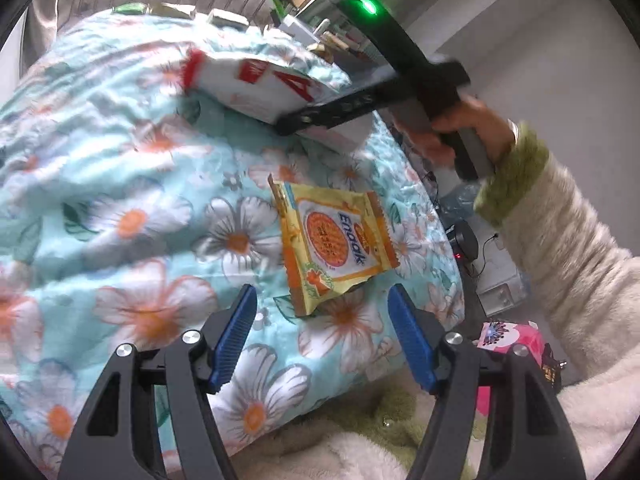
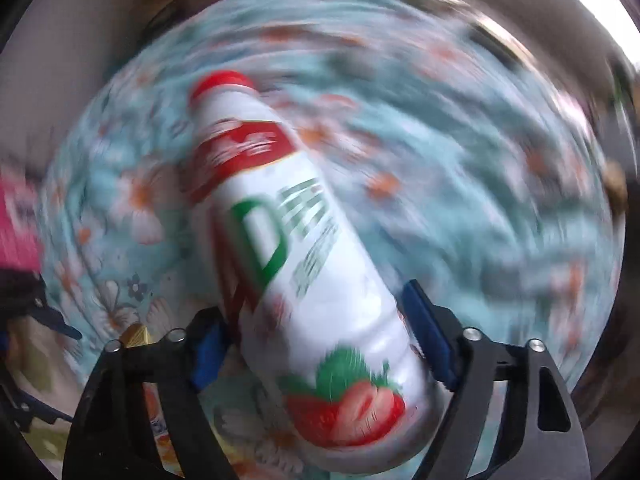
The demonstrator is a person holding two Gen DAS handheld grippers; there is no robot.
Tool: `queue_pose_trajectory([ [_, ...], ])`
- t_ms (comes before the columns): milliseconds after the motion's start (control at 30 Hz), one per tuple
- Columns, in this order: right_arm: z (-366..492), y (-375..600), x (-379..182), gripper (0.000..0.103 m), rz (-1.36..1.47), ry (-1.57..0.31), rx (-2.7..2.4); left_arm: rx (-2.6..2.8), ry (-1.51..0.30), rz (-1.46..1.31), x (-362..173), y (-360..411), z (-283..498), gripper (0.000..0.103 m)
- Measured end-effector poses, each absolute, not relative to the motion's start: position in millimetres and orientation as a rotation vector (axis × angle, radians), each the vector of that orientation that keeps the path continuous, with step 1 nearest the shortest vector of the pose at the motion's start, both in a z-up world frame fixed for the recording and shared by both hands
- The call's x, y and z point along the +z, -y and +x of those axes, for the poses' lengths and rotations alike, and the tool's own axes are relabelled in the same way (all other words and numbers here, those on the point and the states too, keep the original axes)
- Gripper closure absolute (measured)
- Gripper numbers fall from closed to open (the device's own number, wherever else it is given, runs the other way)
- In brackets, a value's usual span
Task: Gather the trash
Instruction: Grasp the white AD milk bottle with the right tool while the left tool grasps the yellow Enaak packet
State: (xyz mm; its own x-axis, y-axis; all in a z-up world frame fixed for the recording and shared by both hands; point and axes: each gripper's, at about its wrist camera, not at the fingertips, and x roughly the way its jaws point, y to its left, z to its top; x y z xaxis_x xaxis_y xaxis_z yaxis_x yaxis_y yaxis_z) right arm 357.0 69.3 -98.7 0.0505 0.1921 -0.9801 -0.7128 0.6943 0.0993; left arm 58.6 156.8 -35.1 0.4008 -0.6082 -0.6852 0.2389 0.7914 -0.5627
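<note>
A yellow snack wrapper [image 1: 332, 240] lies flat on the flower-print blanket [image 1: 120, 200], just beyond my left gripper [image 1: 322, 296]. That gripper is open, its blue pads either side of the wrapper's near corner without touching it. A white bottle [image 1: 256, 84] with a red cap and a strawberry print lies tilted farther up the blanket. In the left wrist view one black finger [image 1: 340, 106] of the right gripper runs along its lower side. In the blurred right wrist view the bottle [image 2: 304, 240] fills the space between the pads of my right gripper [image 2: 312, 312], which is shut on its lower body.
A person's hand [image 1: 472, 120] in a fuzzy cream sleeve [image 1: 560, 248] holds the right gripper. To the right the bed edge drops to a floor with a dark device and cables [image 1: 464, 240] and a pink box [image 1: 508, 336]. Cluttered shelves [image 1: 304, 12] stand beyond the bed.
</note>
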Motion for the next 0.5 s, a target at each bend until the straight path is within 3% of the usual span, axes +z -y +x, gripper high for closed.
queue_pose_trajectory([
  [200, 336, 38, -103, 0.032, -0.049, -1.458, 0.488, -0.745, -1.045, -0.469, -33, -157, 56, 0.038],
  [500, 260, 112, -97, 0.035, 0.408, -1.422, 0.396, -0.746, -1.209, -0.667, -72, -143, 87, 0.038],
])
